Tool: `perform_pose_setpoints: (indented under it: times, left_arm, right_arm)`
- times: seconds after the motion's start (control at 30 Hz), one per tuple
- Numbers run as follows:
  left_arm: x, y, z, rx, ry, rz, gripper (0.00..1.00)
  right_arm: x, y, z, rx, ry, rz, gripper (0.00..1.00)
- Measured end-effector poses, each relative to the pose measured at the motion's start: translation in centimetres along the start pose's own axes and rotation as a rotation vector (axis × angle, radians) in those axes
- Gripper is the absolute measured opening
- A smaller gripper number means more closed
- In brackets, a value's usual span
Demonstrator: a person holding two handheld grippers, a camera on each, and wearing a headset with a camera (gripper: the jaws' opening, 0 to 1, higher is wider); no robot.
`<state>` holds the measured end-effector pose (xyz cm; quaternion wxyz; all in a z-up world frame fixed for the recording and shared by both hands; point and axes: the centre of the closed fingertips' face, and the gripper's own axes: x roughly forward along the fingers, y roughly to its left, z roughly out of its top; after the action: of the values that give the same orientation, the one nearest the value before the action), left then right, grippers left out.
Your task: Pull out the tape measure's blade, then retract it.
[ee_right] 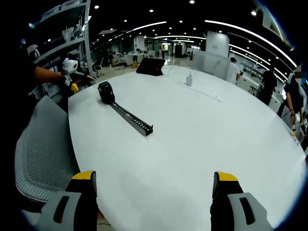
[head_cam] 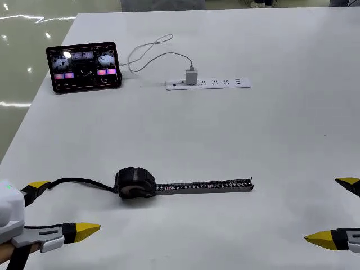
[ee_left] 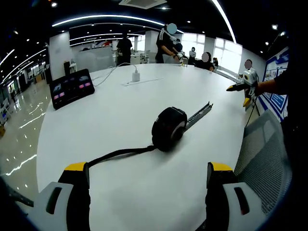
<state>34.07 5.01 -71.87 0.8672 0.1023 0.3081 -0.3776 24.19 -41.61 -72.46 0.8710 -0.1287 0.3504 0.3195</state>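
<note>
White surface (head_cam: 225, 129) carries the tape measure (head_cam: 135, 182) at about 7 o'clock in our head view. Its blade (head_cam: 205, 185) is already drawn out and lies flat, running from the case (ee_left: 169, 128) toward 3 o'clock, hook end free. A black strap (head_cam: 79, 181) trails from the case toward 9 o'clock, ending near the left gripper (head_cam: 63, 206). That gripper hangs at 8 o'clock with its fingers (head_cam: 87, 228) spread wide and nothing between them. The right gripper (head_cam: 333, 210), at 4 o'clock, is likewise spread and empty, well apart from the blade's end.

We judge the pull-out done and the retraction not yet begun. The next move, we think, calls for one gripper to steady the case while the blade is let back in. Whether a lock holds it we cannot tell. It may snap back fast, so a guiding hold near the hook would help.

As for containers, the case is the one housing at hand, and how much blade stays wound inside is hidden. At 11 o'clock a tablet (head_cam: 84, 66) leans, and at 12 o'clock a power strip (head_cam: 219, 83) holds a charger (head_cam: 192, 75)
</note>
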Motion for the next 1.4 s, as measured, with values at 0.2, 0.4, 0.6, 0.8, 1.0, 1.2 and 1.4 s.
perform_pose_setpoints:
  times: [0.2,0.4,0.6,0.8,1.0,1.2,1.4]
  left_arm:
    - [0.4,0.2,0.4,-0.024,0.001,0.023,0.99]
    - [1.4,-0.5,1.5,-0.029,-0.004,0.038,0.99]
    - [2.1,-1.5,2.7,-0.033,-0.01,0.043,0.99]
    - [2.8,-2.5,3.8,-0.05,-0.018,0.038,0.99]
    - [3.5,-3.1,4.6,-0.082,-0.035,0.054,0.99]
    - [4.6,-3.0,4.5,-0.095,-0.028,0.101,0.99]
    - [5.4,-3.2,4.8,-0.157,-0.046,0.129,0.99]
  right_arm:
    - [0.3,0.0,0.2,-0.013,0.019,0.01,0.99]
    - [0.5,-0.4,1.3,-0.059,0.036,0.021,0.99]
    - [0.8,-0.6,2.6,-0.102,0.038,0.035,0.99]
    - [0.9,-0.8,4.0,-0.138,0.037,0.046,0.99]
    - [1.5,-1.0,4.7,-0.173,0.049,0.06,0.99]
    - [2.2,-1.3,5.3,-0.203,0.073,0.073,0.99]
    - [3.0,-1.2,6.0,-0.241,0.092,0.104,0.99]
